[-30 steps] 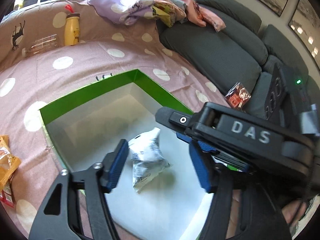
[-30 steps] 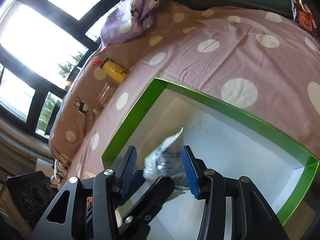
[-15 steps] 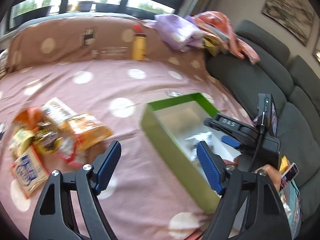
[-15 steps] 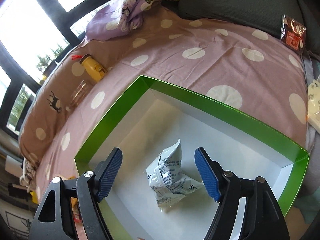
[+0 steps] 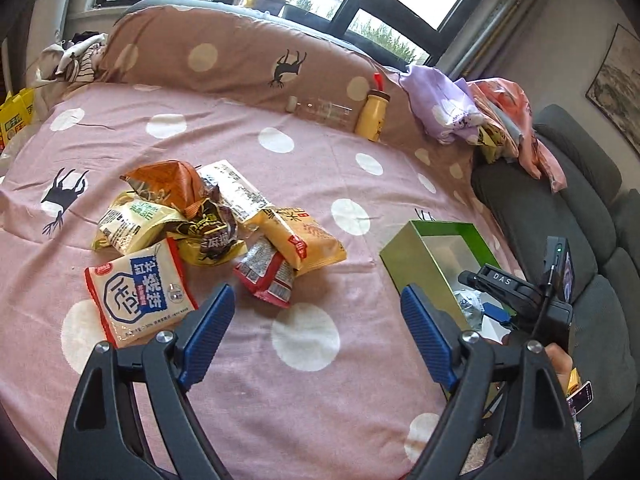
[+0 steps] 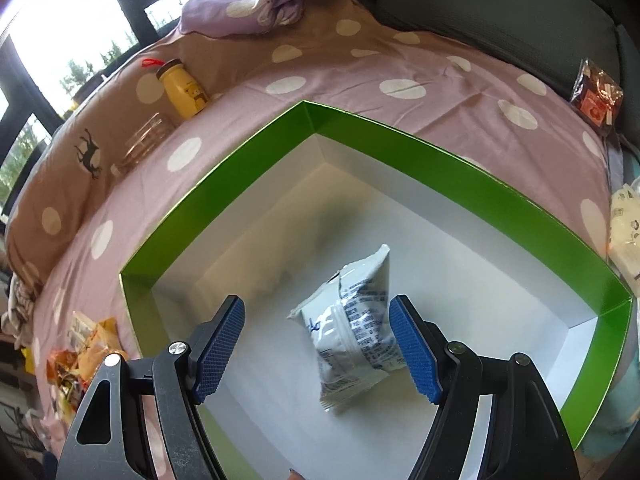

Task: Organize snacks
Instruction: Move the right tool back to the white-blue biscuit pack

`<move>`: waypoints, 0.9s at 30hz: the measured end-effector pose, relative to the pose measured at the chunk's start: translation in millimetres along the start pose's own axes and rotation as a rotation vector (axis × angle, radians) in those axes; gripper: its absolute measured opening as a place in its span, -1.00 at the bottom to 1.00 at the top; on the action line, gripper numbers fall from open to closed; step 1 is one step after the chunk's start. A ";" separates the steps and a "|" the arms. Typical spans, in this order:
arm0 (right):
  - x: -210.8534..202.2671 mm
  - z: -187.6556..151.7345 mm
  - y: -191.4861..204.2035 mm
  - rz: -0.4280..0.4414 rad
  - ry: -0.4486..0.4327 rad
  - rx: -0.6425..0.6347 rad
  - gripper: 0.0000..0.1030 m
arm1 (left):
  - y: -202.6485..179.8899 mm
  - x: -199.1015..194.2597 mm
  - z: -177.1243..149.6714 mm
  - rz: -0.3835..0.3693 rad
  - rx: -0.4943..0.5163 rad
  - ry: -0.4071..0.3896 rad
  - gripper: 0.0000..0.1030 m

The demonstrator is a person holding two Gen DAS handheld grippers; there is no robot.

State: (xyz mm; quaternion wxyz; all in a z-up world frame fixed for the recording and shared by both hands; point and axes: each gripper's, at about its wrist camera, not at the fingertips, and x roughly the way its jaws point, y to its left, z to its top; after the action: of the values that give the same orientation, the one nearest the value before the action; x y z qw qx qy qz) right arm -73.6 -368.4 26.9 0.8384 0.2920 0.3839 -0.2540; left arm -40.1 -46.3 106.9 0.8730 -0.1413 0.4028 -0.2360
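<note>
Pink dotted cloth (image 5: 320,200) carried a snack pile (image 5: 208,232) at left, with a white-blue packet (image 5: 140,292) nearest the left gripper (image 5: 316,332), which hung wide apart and held nothing. Green box (image 5: 416,256) sat to the right of the pile. Inside the box, a white packet (image 6: 352,320) lay on the floor between the spread, empty fingers of the right gripper (image 6: 316,348).
</note>
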 end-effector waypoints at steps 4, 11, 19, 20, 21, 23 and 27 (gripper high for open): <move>0.3 -8.4 19.9 -0.022 0.007 -0.057 0.46 | 12.9 -0.2 -0.9 0.040 -0.022 0.016 0.65; -5.4 -15.4 41.1 -0.074 -0.096 -0.130 0.46 | 33.3 -4.5 0.4 0.077 -0.068 0.016 0.65; 3.4 -10.0 50.1 0.006 -0.071 -0.102 0.46 | 43.0 -6.9 3.0 0.106 -0.092 0.015 0.65; 5.2 -9.5 52.2 0.012 -0.066 -0.103 0.46 | 43.3 -6.6 3.1 0.106 -0.093 0.017 0.65; 6.6 -9.2 55.3 0.016 -0.064 -0.107 0.46 | 44.2 -6.3 3.3 0.104 -0.095 0.020 0.65; 7.5 -8.6 60.7 0.016 -0.067 -0.114 0.46 | 44.9 -5.7 3.6 0.101 -0.098 0.021 0.65; 11.9 -6.0 72.4 0.024 -0.058 -0.129 0.46 | 44.2 -3.2 2.8 0.105 -0.090 0.030 0.65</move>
State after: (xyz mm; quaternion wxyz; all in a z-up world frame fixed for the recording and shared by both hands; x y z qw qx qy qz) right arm -22.6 -316.0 35.6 0.8691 0.2345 0.3716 -0.2271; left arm -26.5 -6.9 91.4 0.8708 -0.1557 0.4329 -0.1734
